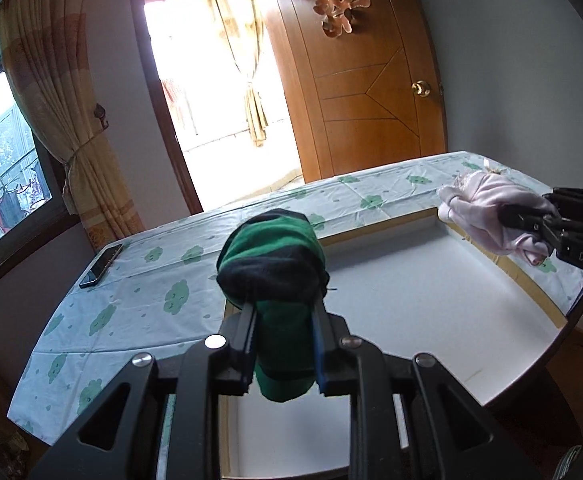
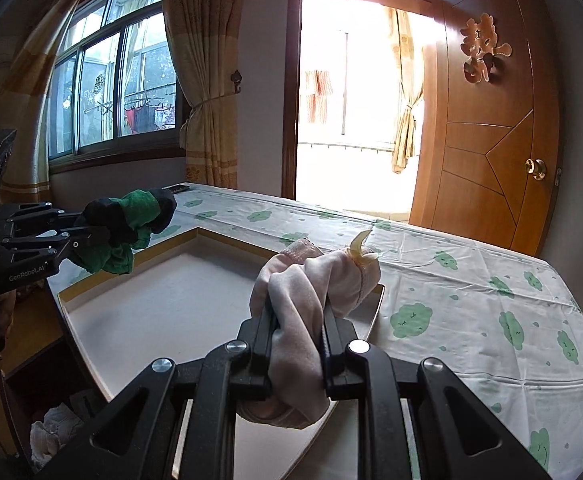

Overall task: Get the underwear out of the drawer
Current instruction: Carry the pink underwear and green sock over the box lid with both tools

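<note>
One bed [image 1: 139,280] is filling the middle of both views, covered by one white sheet printed with green cloud shapes. On it, one shallow white drawer [image 1: 431,280] with a pale wooden rim is lying open side up, its floor bare. Behind the bed, one wooden door [image 1: 355,88] with a brass knob is standing open at about one o'clock in the left wrist view, beside one bright doorway. One window [image 2: 103,80] is showing at ten o'clock in the right wrist view, with one tied-back yellow curtain [image 2: 207,92] next to it. One dark phone [image 1: 101,266] is lying flat on the sheet at nine o'clock in the left wrist view, well apart from the drawer.

Two pieces of underwear are showing, both lifted above the drawer. The left tongs [image 1: 283,316] are gripping the green and black underwear [image 1: 275,256], jaws narrow and pressing on the bunched cloth, which is bulging out past the tips and hanging below them. The right tongs [image 2: 297,316] are clamping the pale pink underwear [image 2: 315,280], jaws drawn close with the fabric squeezed between them; a small yellowish tag is sticking up from the bundle at twelve o'clock. Each pair of tongs is appearing in the other's view, the left at nine o'clock, the right at three o'clock.
</note>
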Motion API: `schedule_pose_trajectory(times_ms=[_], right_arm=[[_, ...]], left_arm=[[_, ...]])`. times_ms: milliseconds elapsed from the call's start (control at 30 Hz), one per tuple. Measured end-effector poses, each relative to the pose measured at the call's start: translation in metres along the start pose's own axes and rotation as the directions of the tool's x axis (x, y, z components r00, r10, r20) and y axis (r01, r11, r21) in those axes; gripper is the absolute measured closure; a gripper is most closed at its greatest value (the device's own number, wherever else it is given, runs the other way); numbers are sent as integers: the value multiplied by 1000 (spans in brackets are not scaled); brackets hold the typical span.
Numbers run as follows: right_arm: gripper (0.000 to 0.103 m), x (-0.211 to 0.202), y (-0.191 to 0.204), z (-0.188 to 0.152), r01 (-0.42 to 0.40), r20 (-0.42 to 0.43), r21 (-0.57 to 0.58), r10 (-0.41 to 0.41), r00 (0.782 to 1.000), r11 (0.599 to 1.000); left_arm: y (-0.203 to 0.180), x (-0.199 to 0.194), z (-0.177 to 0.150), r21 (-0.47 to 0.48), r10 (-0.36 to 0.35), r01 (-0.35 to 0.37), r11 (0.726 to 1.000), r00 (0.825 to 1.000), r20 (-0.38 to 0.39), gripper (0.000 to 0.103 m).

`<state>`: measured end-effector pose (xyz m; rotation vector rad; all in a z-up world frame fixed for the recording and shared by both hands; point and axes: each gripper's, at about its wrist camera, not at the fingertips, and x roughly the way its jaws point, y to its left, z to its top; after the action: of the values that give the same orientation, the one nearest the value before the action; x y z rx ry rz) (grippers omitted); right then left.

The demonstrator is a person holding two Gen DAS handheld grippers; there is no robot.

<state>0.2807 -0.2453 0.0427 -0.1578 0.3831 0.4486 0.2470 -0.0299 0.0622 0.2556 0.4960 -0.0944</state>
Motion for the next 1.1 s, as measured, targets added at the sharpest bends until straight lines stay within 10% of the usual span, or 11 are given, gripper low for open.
schedule_pose_trajectory(times_ms=[1100], right_arm=[[84, 91, -23, 11, 39, -278, 28, -30, 960, 999]], left_arm=[[19, 116, 21, -81, -24, 1, 997, 957, -288, 81]])
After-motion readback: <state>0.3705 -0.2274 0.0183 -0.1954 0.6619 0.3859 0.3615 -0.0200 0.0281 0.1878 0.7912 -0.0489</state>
